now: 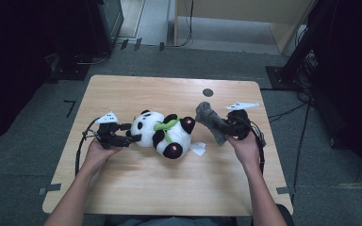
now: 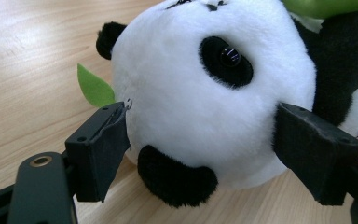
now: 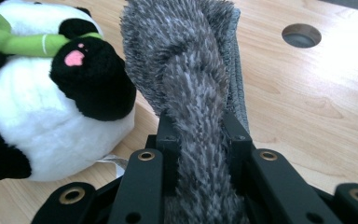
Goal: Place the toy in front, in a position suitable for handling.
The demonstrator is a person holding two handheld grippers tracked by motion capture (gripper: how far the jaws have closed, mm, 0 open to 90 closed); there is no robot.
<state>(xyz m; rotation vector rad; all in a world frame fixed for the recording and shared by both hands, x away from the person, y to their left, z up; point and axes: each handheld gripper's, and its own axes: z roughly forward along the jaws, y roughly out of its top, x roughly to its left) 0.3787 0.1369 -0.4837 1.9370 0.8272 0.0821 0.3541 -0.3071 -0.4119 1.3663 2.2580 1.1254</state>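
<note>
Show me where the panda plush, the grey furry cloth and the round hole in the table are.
panda plush (image 1: pixel 147 128), high view, on its white head.
grey furry cloth (image 3: pixel 191 70), right gripper view, on its upper fold.
round hole (image 1: pixel 208 92), high view, on its centre.

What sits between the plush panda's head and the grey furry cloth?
The panda's black-and-white body with its green bamboo stalk lies between the head and the grey furry cloth, in the high view.
</note>
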